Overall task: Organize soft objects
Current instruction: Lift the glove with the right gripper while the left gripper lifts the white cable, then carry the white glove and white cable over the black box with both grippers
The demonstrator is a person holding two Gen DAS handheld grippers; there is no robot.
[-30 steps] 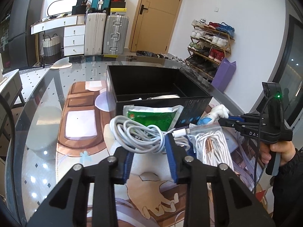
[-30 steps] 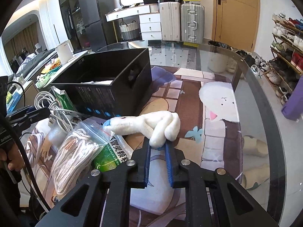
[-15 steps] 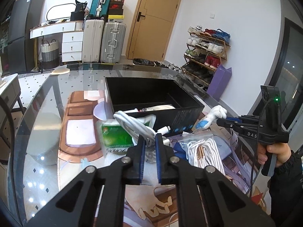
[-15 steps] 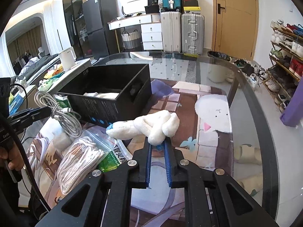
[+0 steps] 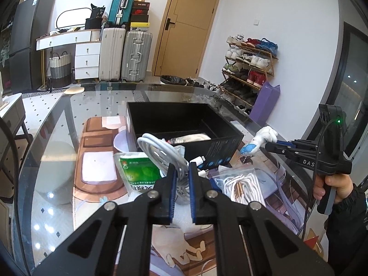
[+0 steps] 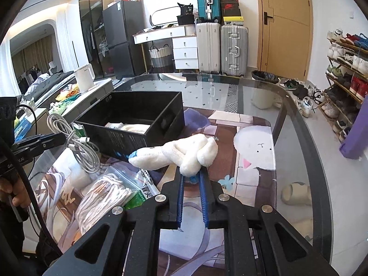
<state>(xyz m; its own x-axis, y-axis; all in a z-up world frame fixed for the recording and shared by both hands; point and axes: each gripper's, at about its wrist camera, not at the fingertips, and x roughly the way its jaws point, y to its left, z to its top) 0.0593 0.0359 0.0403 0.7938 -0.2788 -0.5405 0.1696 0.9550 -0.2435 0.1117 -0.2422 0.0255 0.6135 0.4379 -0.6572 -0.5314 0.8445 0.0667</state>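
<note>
Now both grippers are clenched, each on 1 thing, and both things are lifted off the glass table (image 6: 296, 124). The left gripper (image 5: 182, 169) grasps a coiled white cable (image 5: 161, 153); the loops stand up above its blue pads, and 2 white plugs hang free on the right side of the jaws. In the right wrist view the same cable (image 6: 77, 142) hangs from the left tool, in front of the near wall of the black box (image 6: 142, 119).

The right gripper (image 6: 192, 172) grasps a white plush toy (image 6: 184, 153) by its thick knotted end. The long body of the toy points to the left, and its blue tip is just beside the front corner of the box. White soft things already lie inside the box.

On the table under the held things lie a clear bag of white cords (image 5: 239, 184) and a green packet (image 5: 138, 172), near each other.
</note>
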